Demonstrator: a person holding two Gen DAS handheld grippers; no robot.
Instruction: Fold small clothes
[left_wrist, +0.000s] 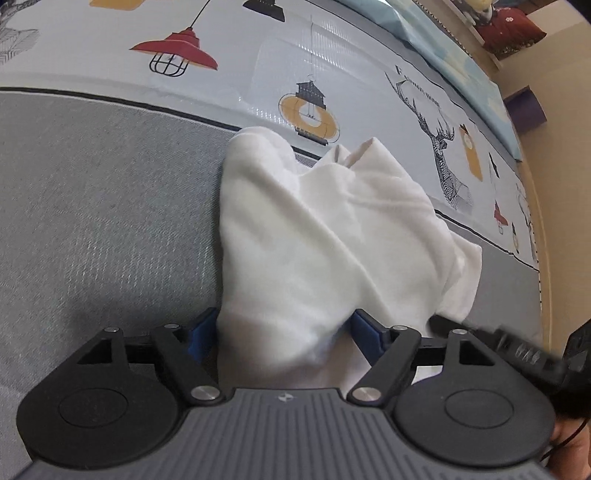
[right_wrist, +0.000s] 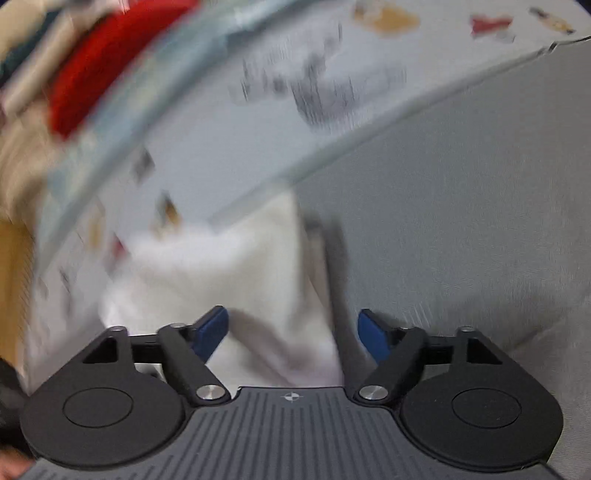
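Observation:
A small white garment (left_wrist: 325, 236) lies bunched on a grey bed surface (left_wrist: 110, 206). My left gripper (left_wrist: 282, 332) has its blue-padded fingers (left_wrist: 365, 326) wide apart, and the cloth drapes between and over them, so no grip on it shows. In the right wrist view, which is blurred by motion, the white garment (right_wrist: 229, 266) lies ahead and to the left. My right gripper (right_wrist: 293, 328) is open, its blue pads (right_wrist: 212, 328) apart, with the cloth's edge below them. Part of the right gripper (left_wrist: 517, 350) shows at the lower right of the left wrist view.
A printed sheet with lamps and deer (left_wrist: 314, 85) runs behind the grey area. A light blue pillow or blanket (left_wrist: 461, 62) and a red item (left_wrist: 506, 26) lie at the far right. A beige floor (left_wrist: 554, 147) borders the bed.

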